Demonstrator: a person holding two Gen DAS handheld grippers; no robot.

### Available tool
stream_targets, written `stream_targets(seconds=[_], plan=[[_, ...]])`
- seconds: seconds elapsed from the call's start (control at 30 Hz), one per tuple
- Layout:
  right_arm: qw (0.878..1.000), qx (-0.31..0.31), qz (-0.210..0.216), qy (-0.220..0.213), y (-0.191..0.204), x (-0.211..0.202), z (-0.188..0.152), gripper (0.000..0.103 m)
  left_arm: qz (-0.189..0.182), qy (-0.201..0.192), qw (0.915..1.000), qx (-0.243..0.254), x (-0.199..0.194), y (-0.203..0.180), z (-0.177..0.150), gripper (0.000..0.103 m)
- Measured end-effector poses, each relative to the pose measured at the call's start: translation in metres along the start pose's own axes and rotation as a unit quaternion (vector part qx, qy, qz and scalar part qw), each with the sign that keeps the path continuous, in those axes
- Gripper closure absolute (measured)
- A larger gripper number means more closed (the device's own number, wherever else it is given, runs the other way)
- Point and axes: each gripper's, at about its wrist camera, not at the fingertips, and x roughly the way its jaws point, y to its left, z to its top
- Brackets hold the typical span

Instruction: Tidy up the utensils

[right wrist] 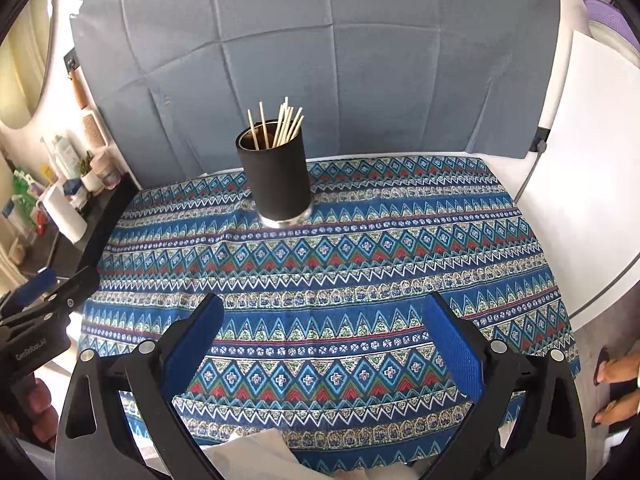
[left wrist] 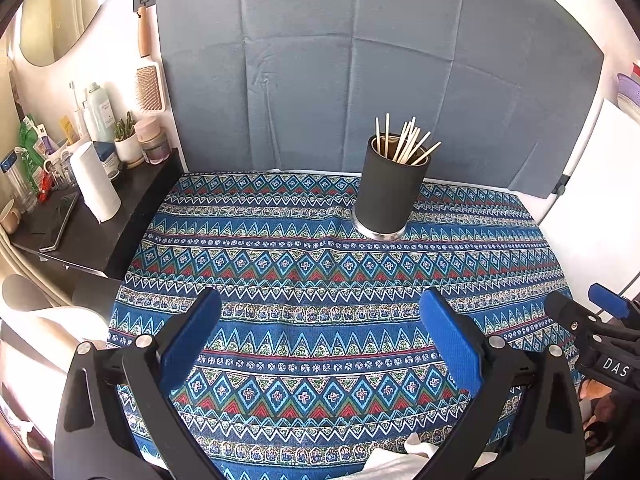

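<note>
One black cylindrical holder [left wrist: 390, 190] with a steel base ring stands on one blue patterned tablecloth [left wrist: 320, 280], and about ten thin pale wooden sticks [left wrist: 406, 144] rise out of it. Two black grippers with blue pads, the left gripper [left wrist: 320, 320] and the right gripper [right wrist: 324, 320], sit on the near side of that holder, each with two fingers. Behind the holder hangs one grey creased backdrop cloth [left wrist: 360, 60].

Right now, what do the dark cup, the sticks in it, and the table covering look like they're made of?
The cup looks like metal under a matte black sleeve: its base ring and inner wall shine. The sticks look like pale, unvarnished wood or bamboo. The covering is printed woven cloth, with soft creases showing.
</note>
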Motion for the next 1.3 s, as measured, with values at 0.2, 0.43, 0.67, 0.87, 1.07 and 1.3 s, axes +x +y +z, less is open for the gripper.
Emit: stream_targets(seconds=[0.2,0.43,0.67,0.87,1.07,1.3], plan=[[1.000,-0.010,0.002,0.003,0.0043,0.0014,-0.0013,0.008,-0.006,-0.001,1.0000,-0.003,-0.0008,0.0006,-0.0020,0.006],[1.000,-0.015,0.002,0.006,0.0057,0.0030,-0.0030,0.008,-0.006,0.004,1.0000,-0.003,-0.0001,0.0003,-0.0029,0.006],[1.000,-0.016,0.004,0.007,0.0042,0.0046,-0.0037,0.008,-0.007,0.008,0.9999,-0.004,0.0007,-0.0013,-0.0040,0.006],[1.000,-0.020,0.005,0.007,0.0042,0.0051,-0.0037,0.008,-0.007,0.009,0.9999,-0.006,0.0015,-0.0022,-0.0044,0.006],[1.000,-0.022,0.008,0.010,0.0034,0.0065,-0.0032,0.008,-0.007,0.008,0.9999,-0.006,0.0019,-0.0030,-0.0037,0.006],[1.000,-0.024,0.007,0.013,0.0045,0.0077,-0.0040,0.008,-0.017,0.019,0.9996,-0.008,0.0045,-0.0031,-0.0051,0.006]])
